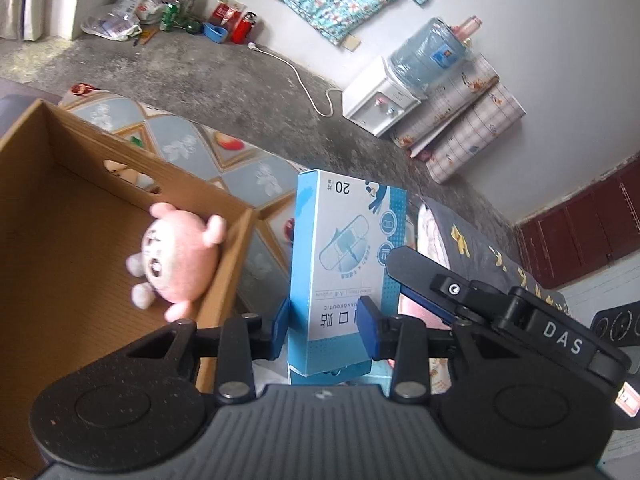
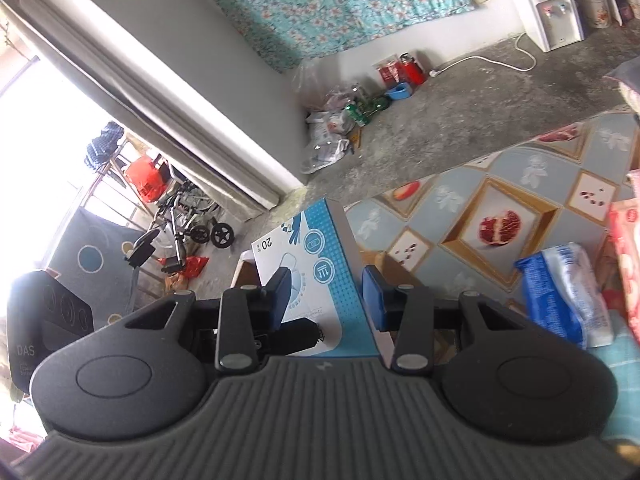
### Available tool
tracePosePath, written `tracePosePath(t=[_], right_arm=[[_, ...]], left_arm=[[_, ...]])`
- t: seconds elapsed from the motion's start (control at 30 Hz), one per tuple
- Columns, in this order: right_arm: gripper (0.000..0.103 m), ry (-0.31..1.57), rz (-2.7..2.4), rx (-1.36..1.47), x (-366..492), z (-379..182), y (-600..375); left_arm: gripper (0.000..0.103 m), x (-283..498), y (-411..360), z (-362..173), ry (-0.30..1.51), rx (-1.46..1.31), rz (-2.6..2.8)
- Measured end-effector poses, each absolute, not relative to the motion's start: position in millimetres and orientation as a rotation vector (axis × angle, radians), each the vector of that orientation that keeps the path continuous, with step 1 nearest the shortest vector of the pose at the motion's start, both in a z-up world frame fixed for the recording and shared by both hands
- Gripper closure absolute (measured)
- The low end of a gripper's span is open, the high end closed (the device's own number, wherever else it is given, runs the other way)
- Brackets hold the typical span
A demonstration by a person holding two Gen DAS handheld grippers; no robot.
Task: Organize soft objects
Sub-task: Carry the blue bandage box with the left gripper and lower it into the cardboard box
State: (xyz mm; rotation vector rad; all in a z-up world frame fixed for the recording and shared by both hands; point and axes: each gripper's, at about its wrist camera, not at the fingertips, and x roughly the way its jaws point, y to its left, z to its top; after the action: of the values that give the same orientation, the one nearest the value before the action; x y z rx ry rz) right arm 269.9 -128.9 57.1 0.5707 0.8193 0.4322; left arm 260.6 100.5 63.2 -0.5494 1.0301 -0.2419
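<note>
A blue and white bandage box [image 1: 344, 248] stands upright between the blue pads of my left gripper [image 1: 326, 320], which is shut on its lower part. My right gripper [image 1: 400, 280] reaches in from the right and clamps the same box on its side edge. In the right wrist view the box [image 2: 308, 256] sits between the pads of my right gripper [image 2: 326, 296], and a black finger [image 2: 298, 334] of the left gripper shows under it. A pink plush toy [image 1: 180, 256] lies inside an open cardboard box [image 1: 120, 152] to the left.
A tablecloth [image 2: 480, 184] with a fruit pattern covers the table. On it at the right lie a blue and white tissue pack [image 2: 560, 292] and a red packet [image 2: 628, 260]. A water dispenser [image 1: 380, 104] stands on the concrete floor by the wall.
</note>
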Motion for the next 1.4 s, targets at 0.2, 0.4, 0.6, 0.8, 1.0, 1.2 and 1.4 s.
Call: tracePosePath(t=[0.2,0.4,0.6,0.8,1.0,1.2,1.4], right_arm=[[0.064,0.9,0.51,0.56,283,40,-40],[0.064,1.008,0.513,0.563,305,-4,21],[0.064,1.08,0.468,0.513,332,-51,52],[0.064,1.133,0.453,0.485,348,-83,56],[0.064,1.124,0.465,0.471,352,-81,54],[0.064,1.078,0.532,0.579,344,-66,41],[0.064,0.98,0.601,0.583,313,-31,26]], left_arm=[[0.065,251,177,51,1.025,-0.573,-0.112],[0.065,267,228,13,1.087,-0.58,-0.023],[0.065,299,256,-35,1.171,-0.614,-0.03],[0.071,326,259,-71,1.24,-0.613,-0.013],[0.071,328,255,-76,1.238,-0.601,-0.01],[0.069,314,256,-66,1.235,-0.586,0.02],[0.069,298,241,-71,1.323,-0.48,0.011]])
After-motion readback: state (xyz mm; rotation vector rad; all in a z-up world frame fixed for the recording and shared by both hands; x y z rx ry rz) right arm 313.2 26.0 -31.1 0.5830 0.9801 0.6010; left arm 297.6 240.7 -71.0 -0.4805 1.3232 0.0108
